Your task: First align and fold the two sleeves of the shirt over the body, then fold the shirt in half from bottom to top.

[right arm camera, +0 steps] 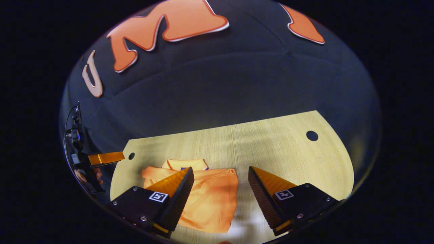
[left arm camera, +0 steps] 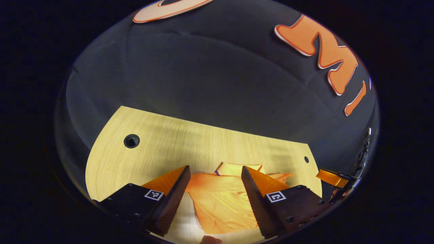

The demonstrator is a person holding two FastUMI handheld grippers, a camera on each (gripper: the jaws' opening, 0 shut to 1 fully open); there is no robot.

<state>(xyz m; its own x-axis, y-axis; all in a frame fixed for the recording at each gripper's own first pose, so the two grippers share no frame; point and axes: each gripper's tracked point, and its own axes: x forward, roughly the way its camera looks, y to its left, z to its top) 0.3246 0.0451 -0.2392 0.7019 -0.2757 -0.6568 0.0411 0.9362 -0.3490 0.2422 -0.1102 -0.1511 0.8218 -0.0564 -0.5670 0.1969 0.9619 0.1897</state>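
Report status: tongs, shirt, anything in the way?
Left tongs open, right tongs open, both above the shirt. Shirt flat on table, sleeves look folded in. Nothing blocking.

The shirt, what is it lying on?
The shirt lies on a wooden table, with bare wood around it. The wood under the shirt is covered. Both grippers, left and right, hang open above.
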